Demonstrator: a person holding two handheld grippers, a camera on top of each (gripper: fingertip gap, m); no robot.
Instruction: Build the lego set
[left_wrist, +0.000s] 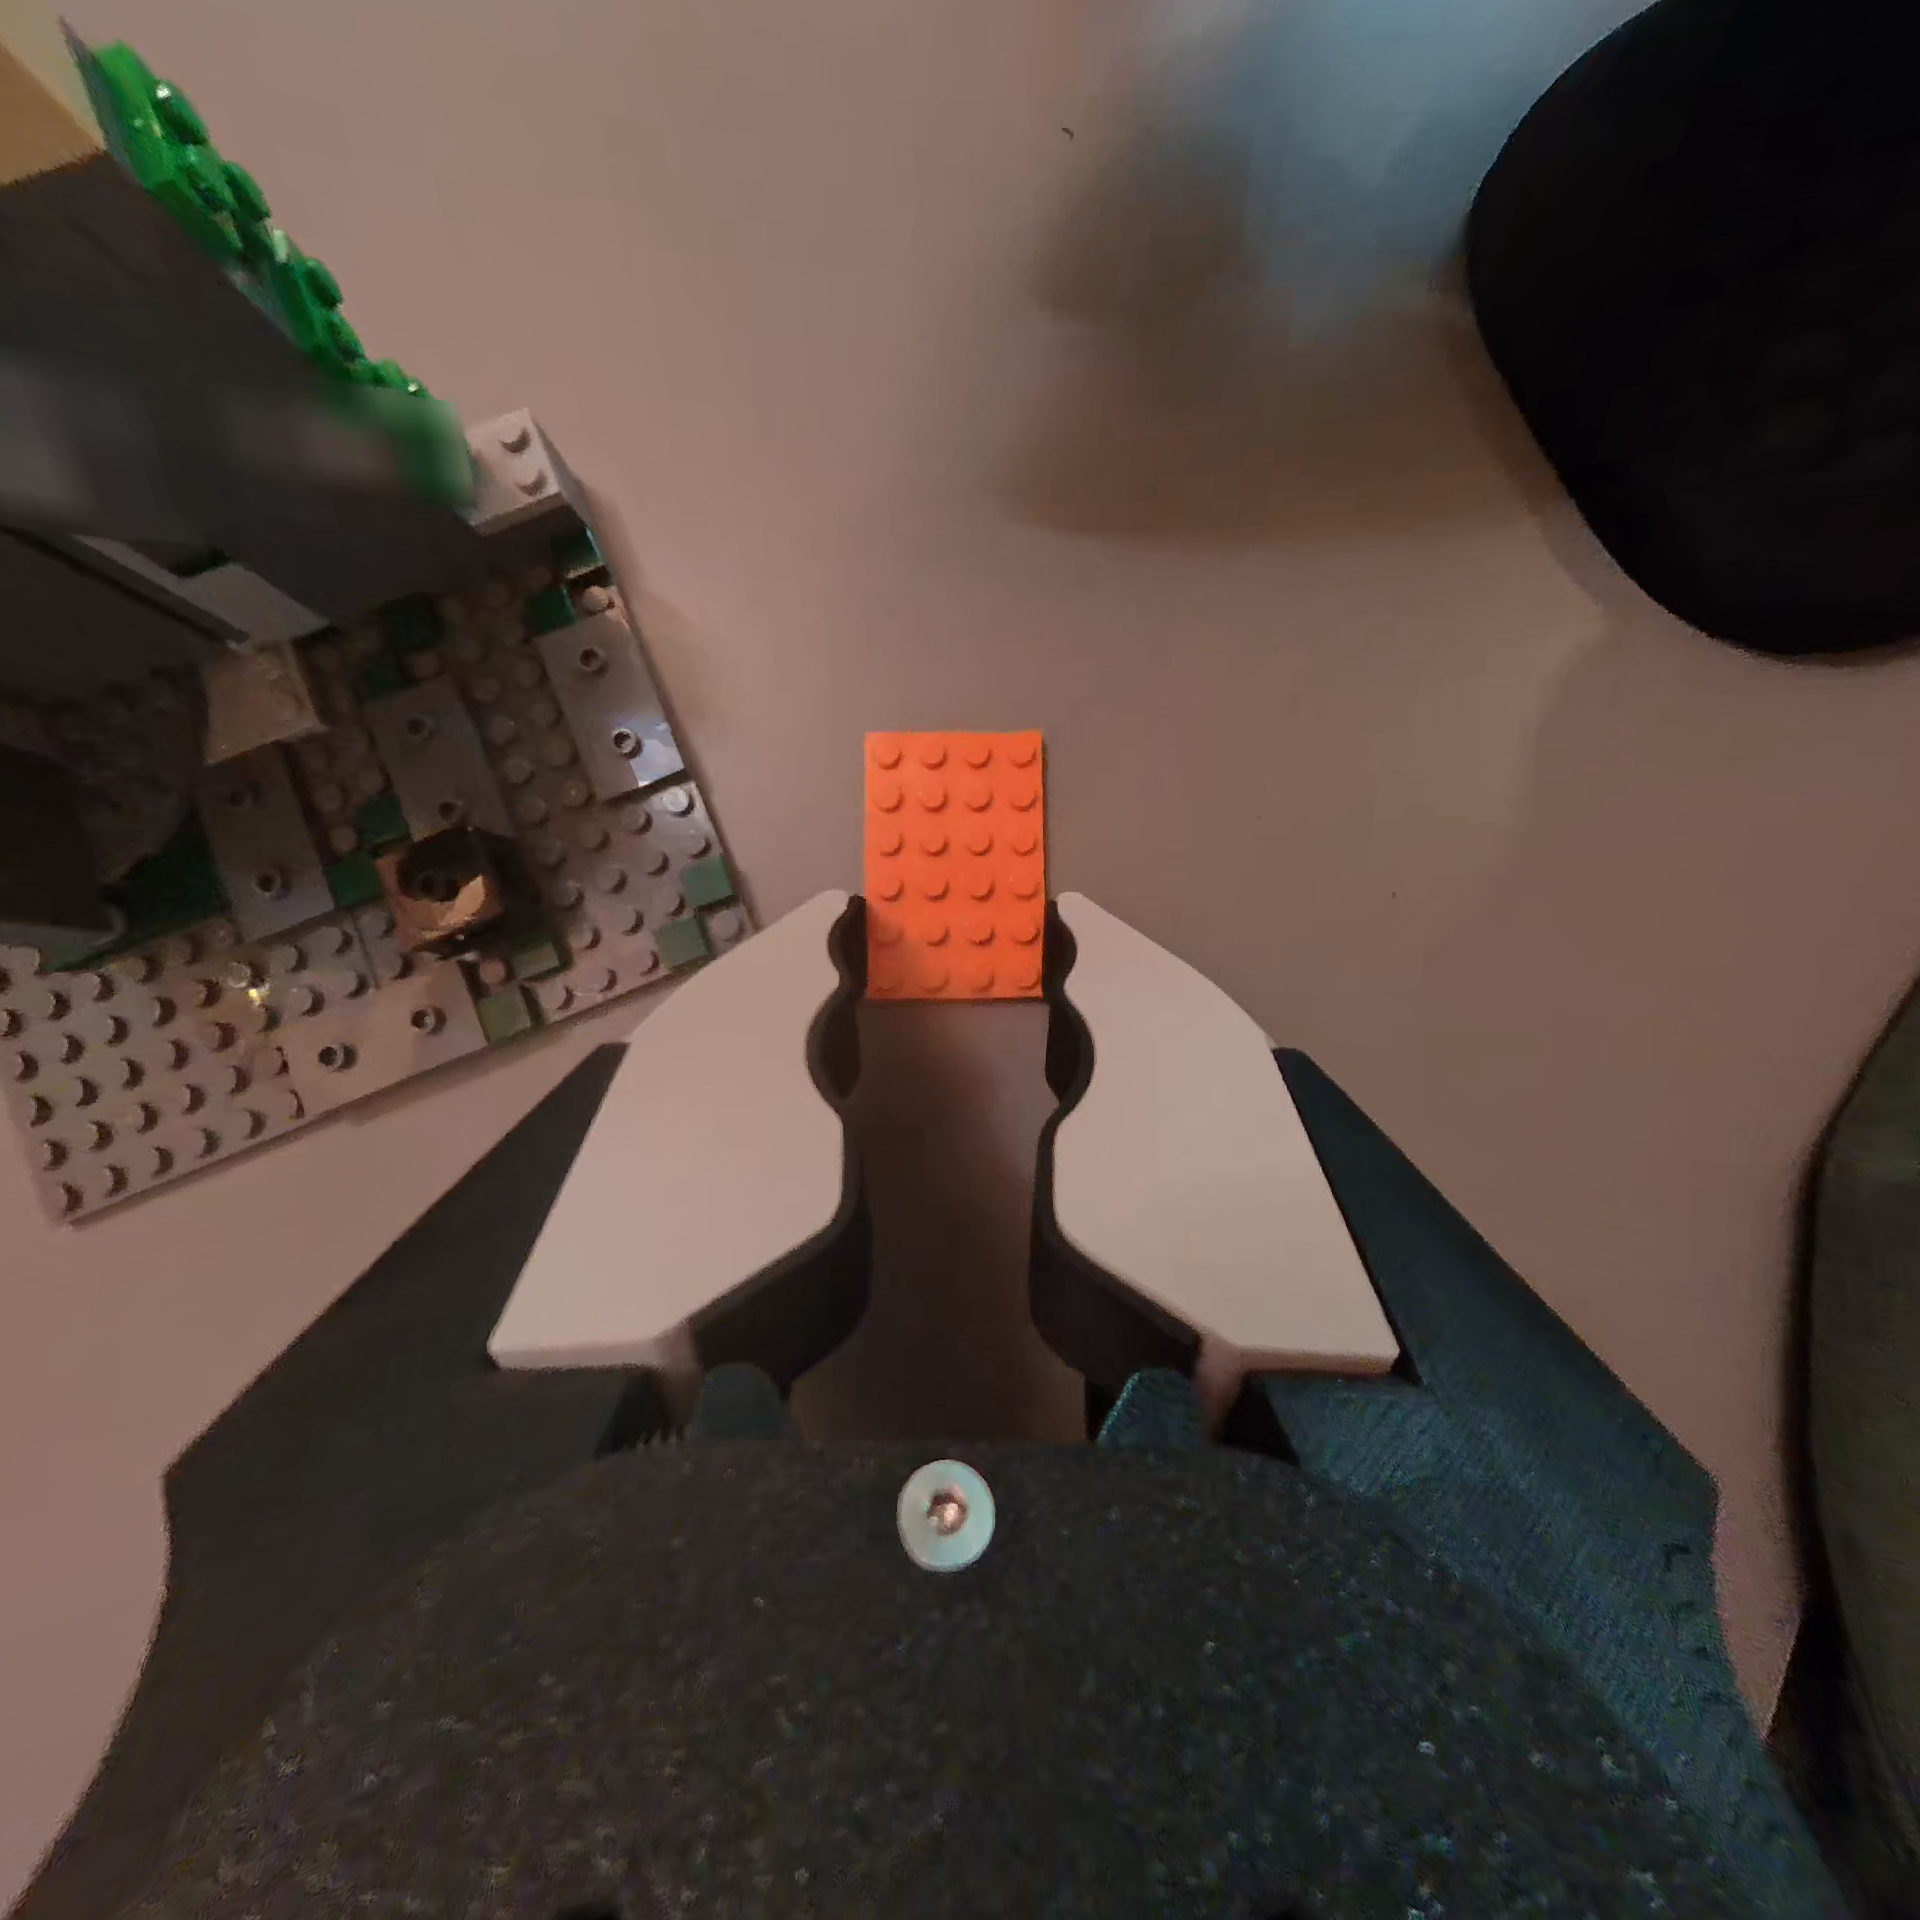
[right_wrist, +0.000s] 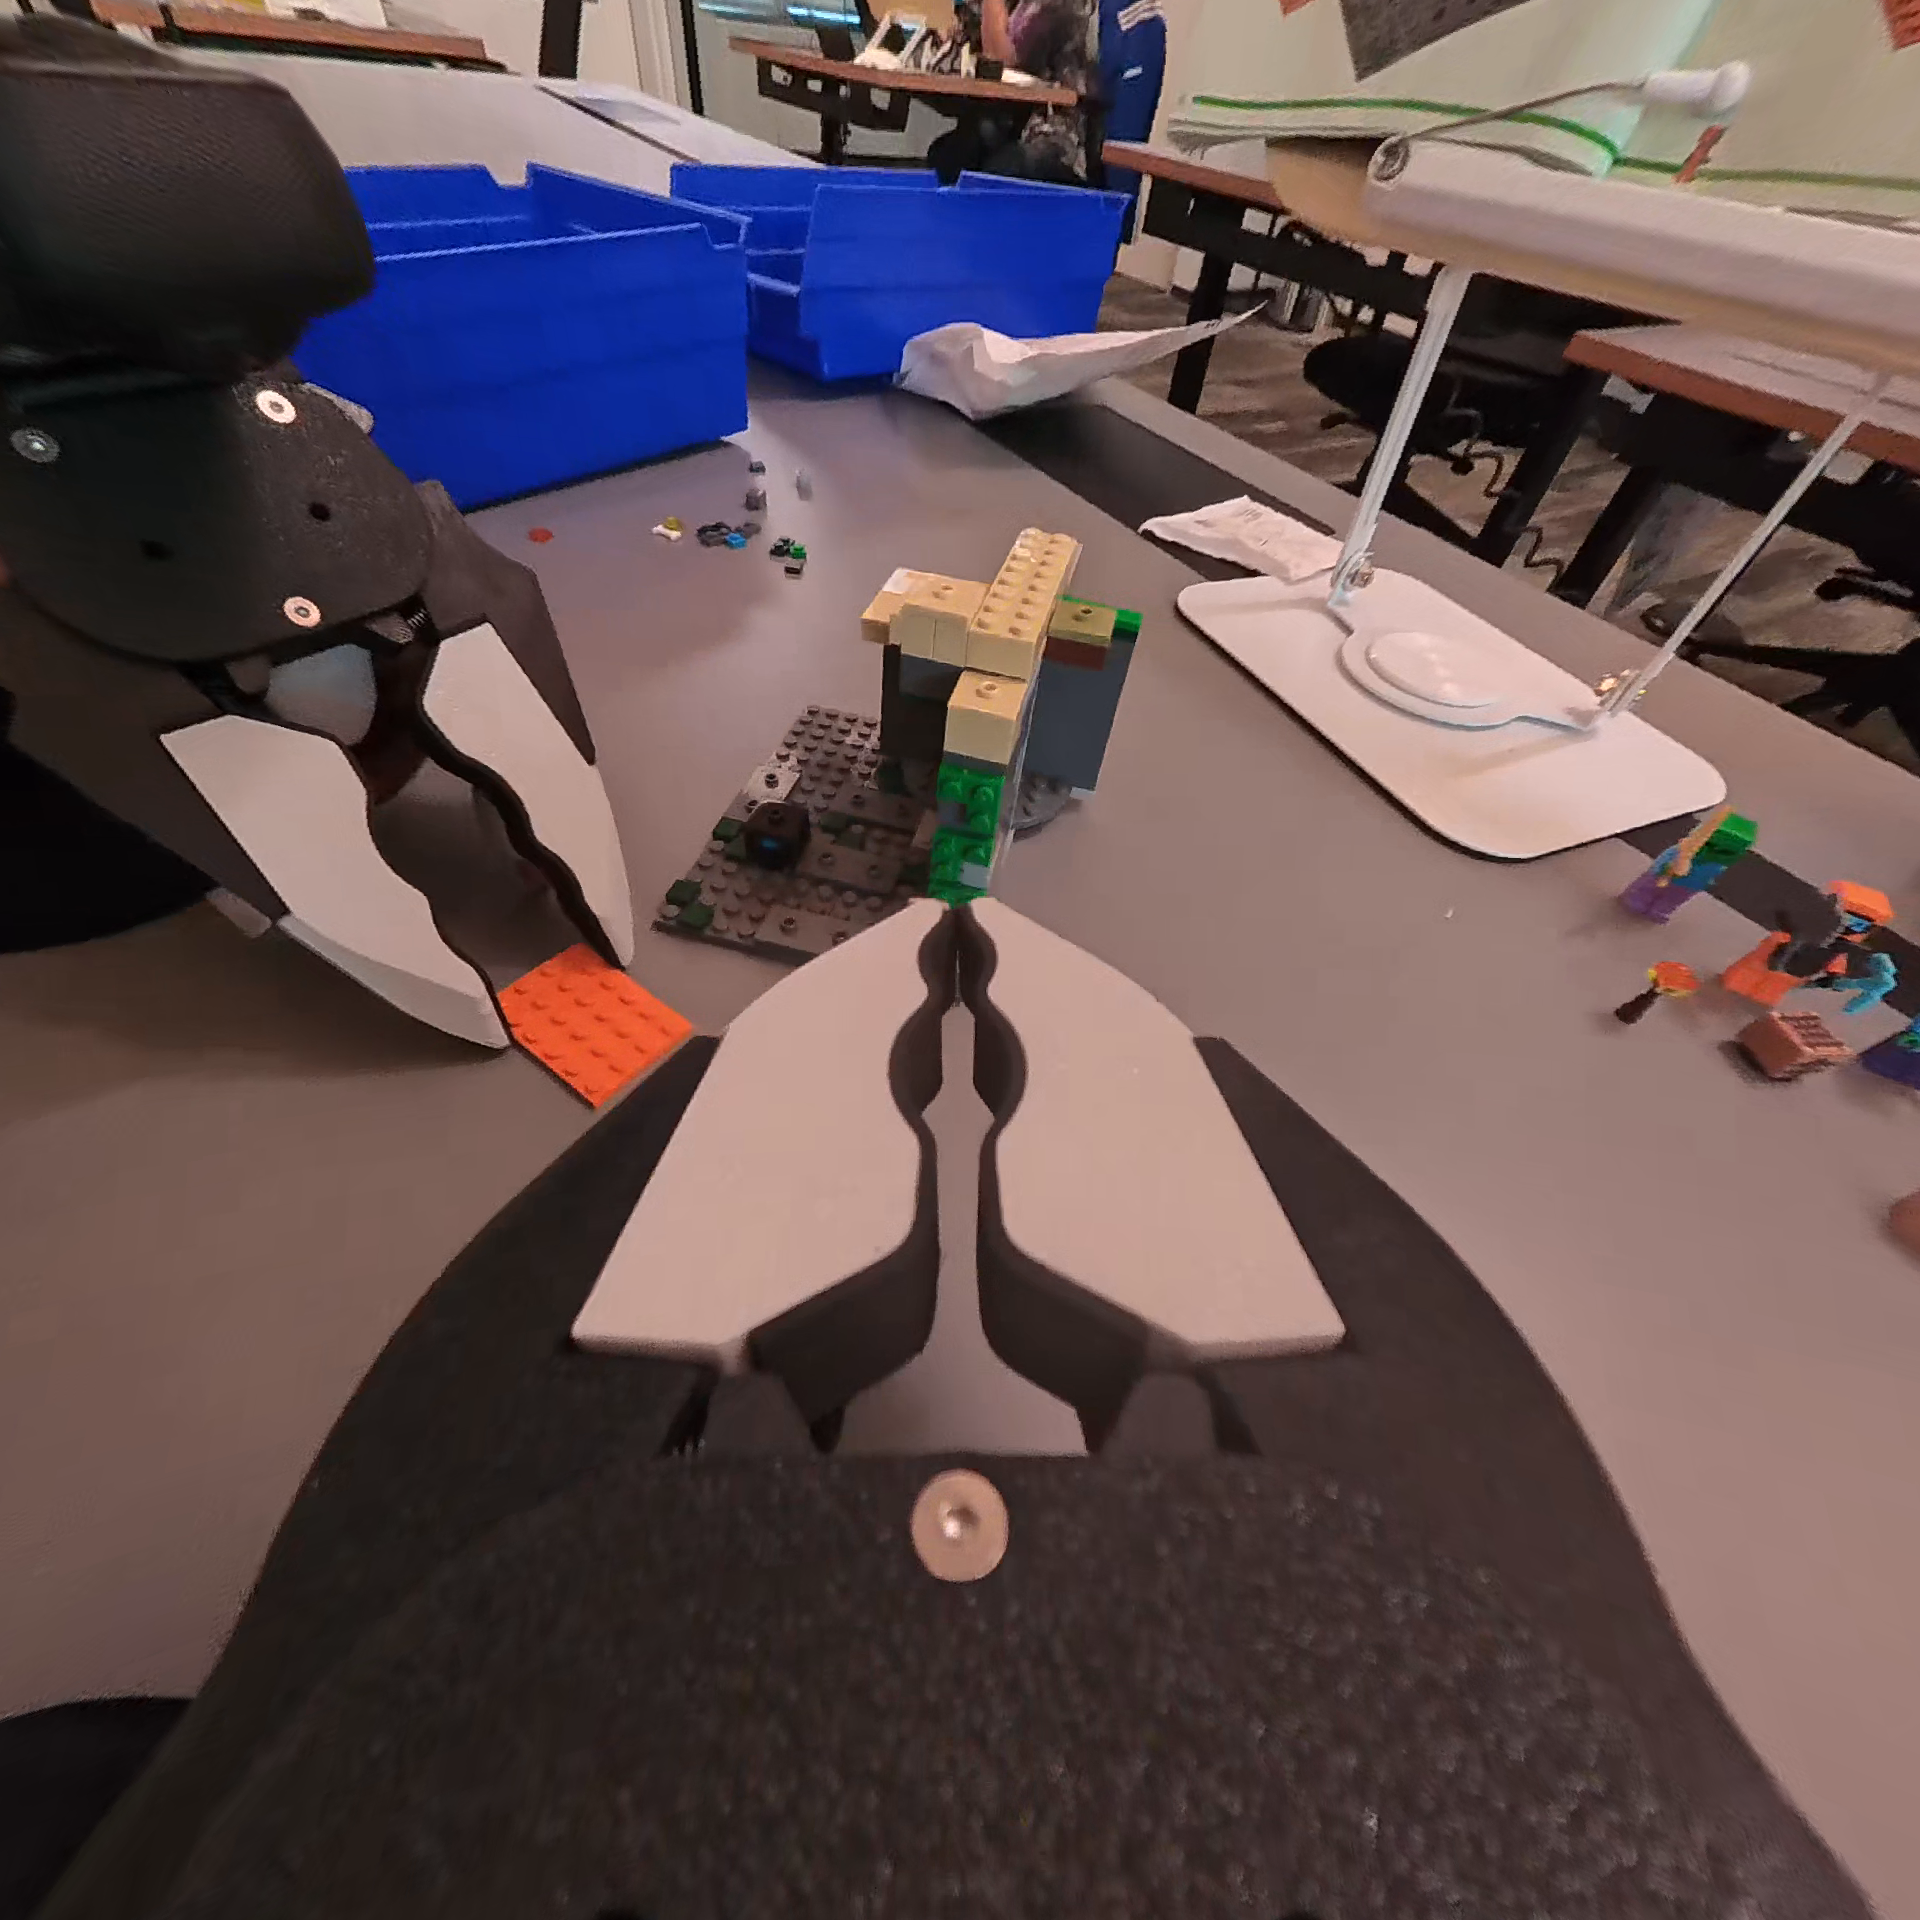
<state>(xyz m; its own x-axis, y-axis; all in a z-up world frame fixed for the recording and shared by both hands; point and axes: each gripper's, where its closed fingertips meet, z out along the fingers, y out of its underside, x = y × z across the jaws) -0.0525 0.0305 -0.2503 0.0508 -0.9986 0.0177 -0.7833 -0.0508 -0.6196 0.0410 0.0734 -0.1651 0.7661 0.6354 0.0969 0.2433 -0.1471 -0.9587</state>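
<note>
An orange studded plate (left_wrist: 954, 831) lies flat on the grey table. My left gripper (left_wrist: 954, 920) points down at it, and its fingers touch both long edges at the plate's near end. In the right wrist view the left gripper (right_wrist: 553, 995) stands over the orange plate (right_wrist: 603, 1023) at the left. The build is a dark grey baseplate (right_wrist: 748, 883) with a tan, grey and green tower (right_wrist: 997, 665). The baseplate also shows in the left wrist view (left_wrist: 156, 1091), left of the plate. My right gripper (right_wrist: 956, 912) is shut and empty, just in front of the tower's green foot.
Two blue bins (right_wrist: 540, 312) stand at the back. Loose small pieces (right_wrist: 727, 530) lie in front of them, with crumpled paper (right_wrist: 1039, 358) to the right. A white lamp base (right_wrist: 1455, 727) sits at the right. Minifigures and small parts (right_wrist: 1808, 956) lie at the far right. Across from one pair of fingers to the other is roughly 12 centimetres.
</note>
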